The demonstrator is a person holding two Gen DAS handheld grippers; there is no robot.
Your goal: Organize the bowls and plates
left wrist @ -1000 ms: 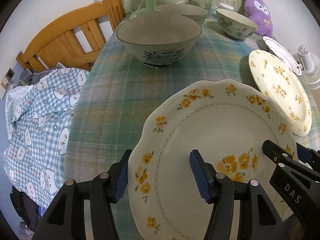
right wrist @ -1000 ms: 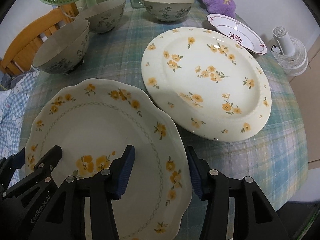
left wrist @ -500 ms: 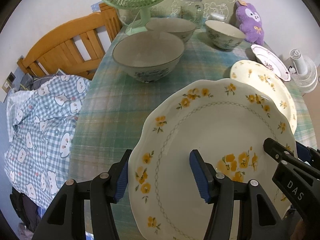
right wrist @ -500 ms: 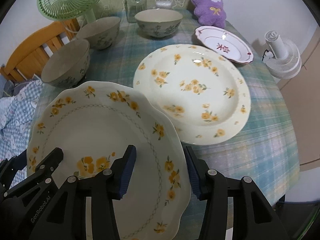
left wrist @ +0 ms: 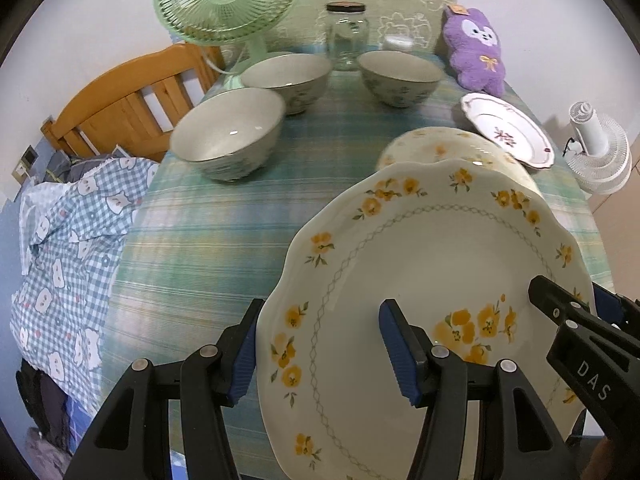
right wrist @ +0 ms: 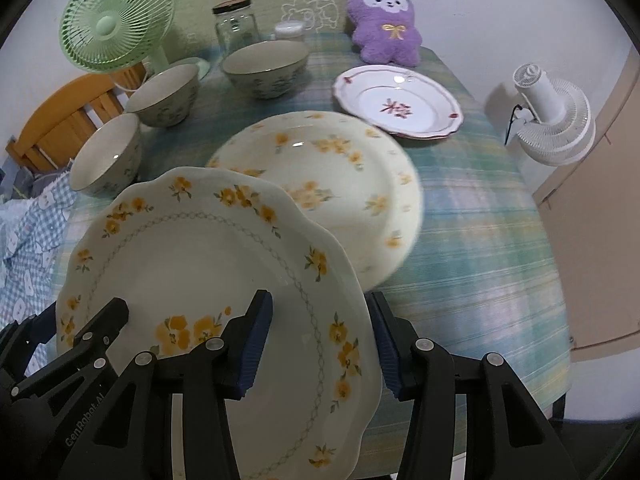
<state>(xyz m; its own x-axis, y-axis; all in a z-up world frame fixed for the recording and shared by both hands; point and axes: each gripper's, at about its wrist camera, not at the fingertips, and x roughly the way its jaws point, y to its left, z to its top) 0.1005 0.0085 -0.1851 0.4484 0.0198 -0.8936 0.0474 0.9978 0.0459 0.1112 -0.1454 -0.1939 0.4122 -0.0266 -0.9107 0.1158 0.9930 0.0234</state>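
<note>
1. Carrying the scalloped plate [left wrist: 432,264] between both tools: left gripper [left wrist: 320,344] straddles its left rim, right gripper [right wrist: 316,340] straddles its right rim, one pad above and one below on each side. Jaws part-way closed; both look clamped on the rim.
2. Changed over the last second: the plate was low, alongside the round flowered plate [right wrist: 336,176] on the table [right wrist: 480,240]. Now it rides higher, and its far edge overlaps the near-left part of the round plate in both views. Whether the two touch, cannot tell; the lifted plate appears clear above it.
3. Background has shrunk and more of the far table shows, consistent with both hands rising and travelling together. Some blur on the round plate and the near bowl [left wrist: 228,136].
4. Unmoved: two more bowls [left wrist: 288,76] [left wrist: 400,76] at the back, small red-trimmed plate [right wrist: 400,100] to the right of the round plate.
5. Reading for the task: stacking of plates is under way; the likely target is the top of the round plate. Needs centring before lowering, since only the edge overlaps so far. Bowls not yet gathered.
6. Risk: a two-point rim hold, so uneven lowering could tip the plate.
</note>
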